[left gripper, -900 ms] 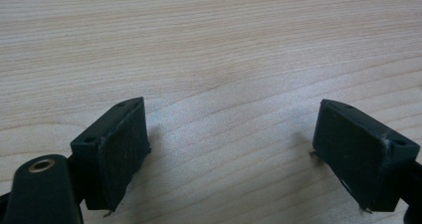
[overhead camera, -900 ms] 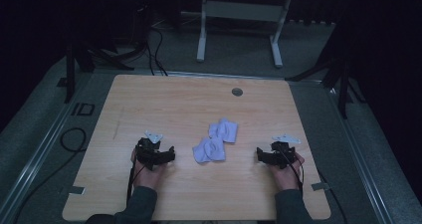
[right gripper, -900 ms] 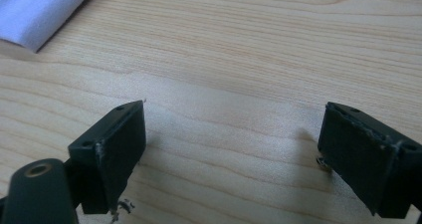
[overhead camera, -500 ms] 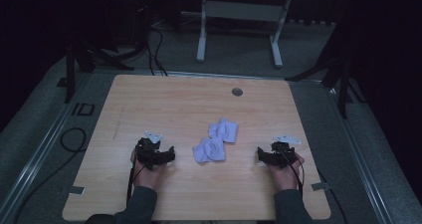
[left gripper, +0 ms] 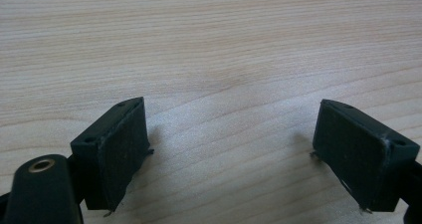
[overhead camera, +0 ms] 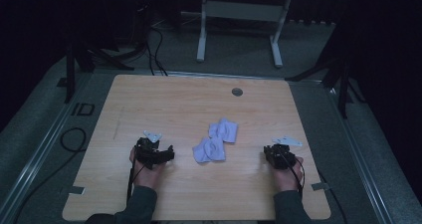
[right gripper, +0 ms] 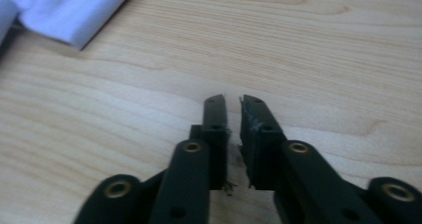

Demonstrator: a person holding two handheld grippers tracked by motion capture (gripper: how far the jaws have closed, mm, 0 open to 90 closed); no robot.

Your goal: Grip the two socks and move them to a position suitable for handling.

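Two crumpled pale lavender-white cloths lie side by side at the table's middle, one farther back and one nearer. My left gripper rests on the wood to their left, pointing toward them. In the left gripper view it stands wide open over bare wood, nothing between the pads. My right gripper rests to the right of the cloths. In the right gripper view its jaws are almost together and hold nothing. An edge of the cloth shows at the upper left of that view.
The wooden table has a round grey grommet near its far edge. Small tape pieces mark its near corners. A cable loops on the floor at the left, and a metal frame stands behind.
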